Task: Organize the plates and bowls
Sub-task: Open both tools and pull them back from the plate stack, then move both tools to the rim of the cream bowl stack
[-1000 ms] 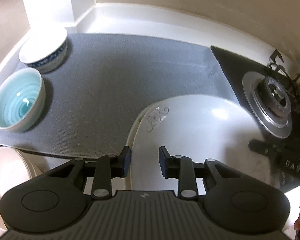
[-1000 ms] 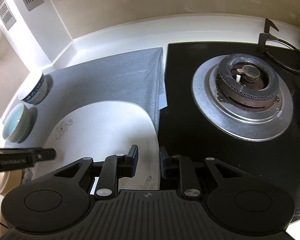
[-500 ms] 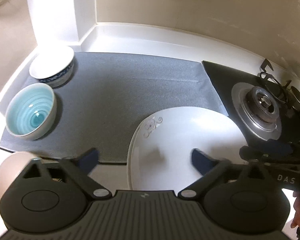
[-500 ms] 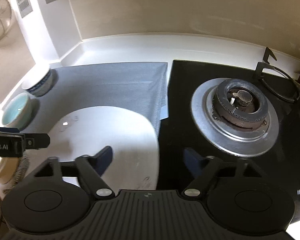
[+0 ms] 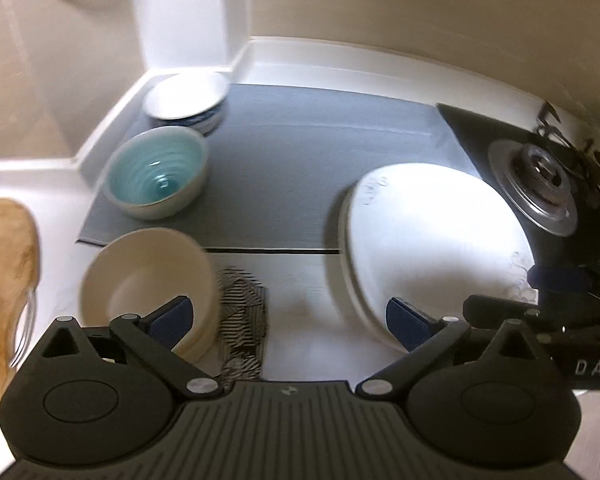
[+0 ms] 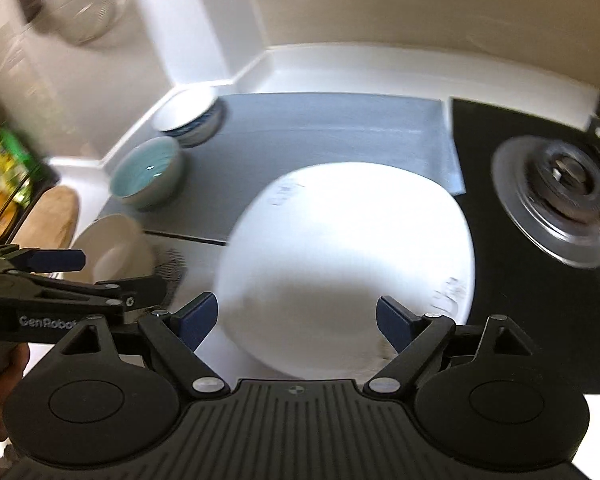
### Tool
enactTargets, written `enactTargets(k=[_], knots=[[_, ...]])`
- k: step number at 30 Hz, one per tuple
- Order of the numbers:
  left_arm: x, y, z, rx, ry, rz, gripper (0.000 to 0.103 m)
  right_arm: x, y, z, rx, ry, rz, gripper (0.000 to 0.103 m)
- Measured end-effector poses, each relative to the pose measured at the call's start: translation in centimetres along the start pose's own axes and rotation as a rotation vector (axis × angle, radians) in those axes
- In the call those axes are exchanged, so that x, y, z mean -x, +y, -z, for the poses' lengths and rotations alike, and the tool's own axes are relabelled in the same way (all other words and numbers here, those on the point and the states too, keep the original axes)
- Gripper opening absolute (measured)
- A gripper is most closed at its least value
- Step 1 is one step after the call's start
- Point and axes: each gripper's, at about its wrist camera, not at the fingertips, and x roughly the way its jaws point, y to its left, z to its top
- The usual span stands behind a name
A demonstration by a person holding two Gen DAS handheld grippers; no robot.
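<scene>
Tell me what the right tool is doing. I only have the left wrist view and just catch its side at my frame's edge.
Observer: The right tool is open. Its jaws have just been opening, nothing is between them, and the white plate lies free beneath.
Operator: What's the blurry thing at my top left?
Observer: A metal wire strainer, hanging by the wall.
Operator: Anything beyond the wooden board on the left?
Observer: Yes, colourful green and yellow packets stand at the frame's left edge, too blurred to read.
</scene>
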Motion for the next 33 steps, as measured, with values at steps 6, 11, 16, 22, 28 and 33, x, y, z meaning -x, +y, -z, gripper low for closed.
enactTargets(k=[6, 11, 16, 22, 28, 33], knots=[[1.6, 2.0, 0.4, 0.021, -0.025, -0.010, 0.103, 0.6, 2.3, -0.5, 0.033, -0.025, 0.005, 0.089], [2.1, 3.5, 0.3, 0.041, -0.028, -0.018, 0.103, 1.0, 4.0, -0.3, 0.053, -0.025, 0.002, 0.089], [2.3, 4.7, 0.6, 0.050, -0.020, -0.024, 0.103, 0.7, 5.3, -0.4, 0.066, -0.020, -0.004, 0.089], [2.5, 6.0, 0.9, 0.071, -0.017, -0.032, 0.103, 0.0, 6.5, -0.6, 0.073, -0.005, -0.012, 0.089], [2.5, 7.4, 1.1, 0.099, -0.006, -0.042, 0.103, -0.8, 7.8, -0.8, 0.101, 0.013, -0.023, 0.089], [2.3, 8.5, 1.2, 0.130, 0.006, -0.055, 0.103, -1.5, 8.7, -1.2, 0.122, 0.024, -0.032, 0.089]])
